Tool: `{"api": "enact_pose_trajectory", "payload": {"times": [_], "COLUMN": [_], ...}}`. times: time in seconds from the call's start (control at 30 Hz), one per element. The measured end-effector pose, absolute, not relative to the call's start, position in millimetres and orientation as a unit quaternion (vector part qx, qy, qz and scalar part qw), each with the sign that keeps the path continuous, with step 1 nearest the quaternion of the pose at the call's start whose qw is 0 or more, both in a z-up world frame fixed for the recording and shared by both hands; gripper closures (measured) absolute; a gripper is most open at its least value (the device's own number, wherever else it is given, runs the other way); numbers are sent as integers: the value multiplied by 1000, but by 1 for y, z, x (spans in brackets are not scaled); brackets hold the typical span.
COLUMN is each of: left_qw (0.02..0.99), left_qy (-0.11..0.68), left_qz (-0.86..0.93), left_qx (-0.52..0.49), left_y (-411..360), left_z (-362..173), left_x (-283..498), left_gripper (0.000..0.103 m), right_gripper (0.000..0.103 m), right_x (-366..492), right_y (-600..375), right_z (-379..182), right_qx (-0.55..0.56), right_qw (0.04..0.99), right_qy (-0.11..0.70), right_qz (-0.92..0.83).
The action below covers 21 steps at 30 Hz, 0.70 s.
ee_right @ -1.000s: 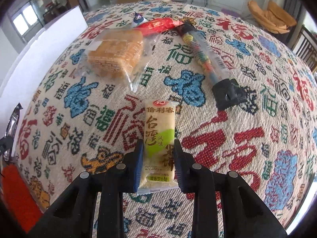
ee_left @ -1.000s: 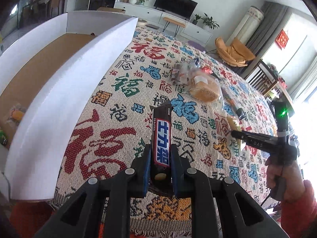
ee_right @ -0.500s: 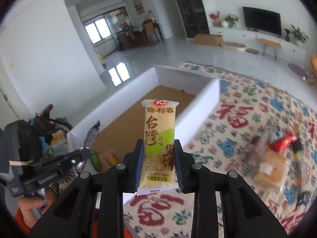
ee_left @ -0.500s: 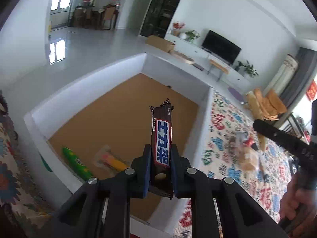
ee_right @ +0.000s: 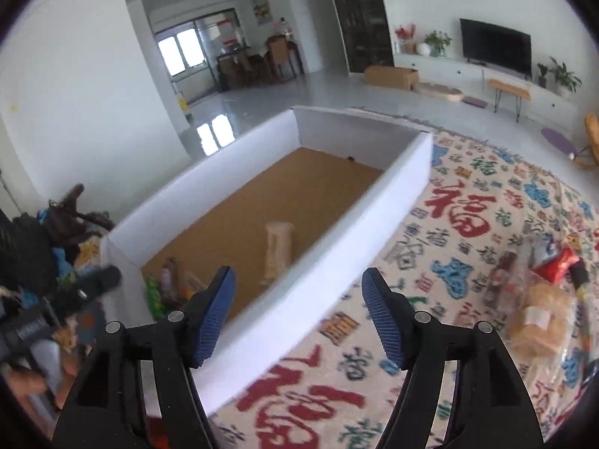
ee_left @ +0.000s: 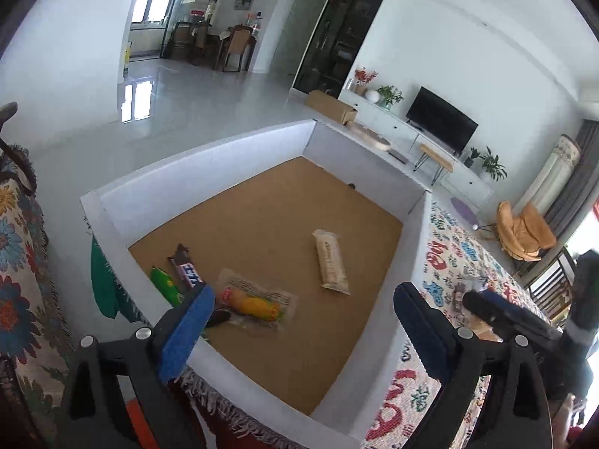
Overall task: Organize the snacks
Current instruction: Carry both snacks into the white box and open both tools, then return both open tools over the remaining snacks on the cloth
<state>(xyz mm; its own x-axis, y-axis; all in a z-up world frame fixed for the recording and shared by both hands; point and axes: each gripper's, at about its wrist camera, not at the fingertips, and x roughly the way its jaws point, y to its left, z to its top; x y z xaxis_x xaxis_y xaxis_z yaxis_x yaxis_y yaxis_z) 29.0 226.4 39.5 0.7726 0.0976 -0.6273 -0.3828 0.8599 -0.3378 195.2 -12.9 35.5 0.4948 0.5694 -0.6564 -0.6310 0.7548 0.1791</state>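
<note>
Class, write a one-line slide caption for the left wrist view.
Left tool opening, nothing between its jaws, above the white box holding four wrapped snacks.

Black tongs (ee_left: 303, 329), blue textured pads (ee_right: 382, 321), silver screws.

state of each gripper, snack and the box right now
left gripper: jaws opening, nothing between them
right gripper: jaws opening, nothing between them
white cardboard box with brown floor: open-topped
brown chocolate bar: lying in box
pale yellow cracker packet: lying flat in box
clear-wrapped bread: lying on patterned cloth, outside box
</note>
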Motion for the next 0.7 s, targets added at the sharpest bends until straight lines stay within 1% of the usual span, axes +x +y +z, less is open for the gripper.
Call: {"api": "enact_pose_trajectory", "payload": {"times": [0.2, 0.3, 0.37, 0.53, 0.63, 0.7], "left_qw": [936, 939, 935, 918, 903, 898], "left_qy": [304, 311, 324, 381, 421, 435], "left_qz": [45, -13, -46, -90, -82, -69], "left_qx": [-169, -148, -133, -62, -30, -13], "left_y": [148, 101, 70, -9, -34, -39], "left_z": [66, 71, 65, 23, -13, -32], "left_x": [31, 39, 46, 72, 89, 96], "left_gripper": [6, 2, 2, 2, 2, 2], "right_gripper": [28, 28, 28, 28, 28, 23], "right_x": [179, 173, 172, 165, 163, 162], "right_y": [-133, -191, -226, -286, -298, -297], "right_z": [-11, -39, -55, -74, -83, -83], "right_qx": [-113, -136, -129, -82, -50, -42], "right_qw": [899, 904, 900, 902, 901, 903], "right_qy": [355, 373, 397, 419, 427, 424], "right_qz": [230, 160, 126, 67, 60, 53]}}
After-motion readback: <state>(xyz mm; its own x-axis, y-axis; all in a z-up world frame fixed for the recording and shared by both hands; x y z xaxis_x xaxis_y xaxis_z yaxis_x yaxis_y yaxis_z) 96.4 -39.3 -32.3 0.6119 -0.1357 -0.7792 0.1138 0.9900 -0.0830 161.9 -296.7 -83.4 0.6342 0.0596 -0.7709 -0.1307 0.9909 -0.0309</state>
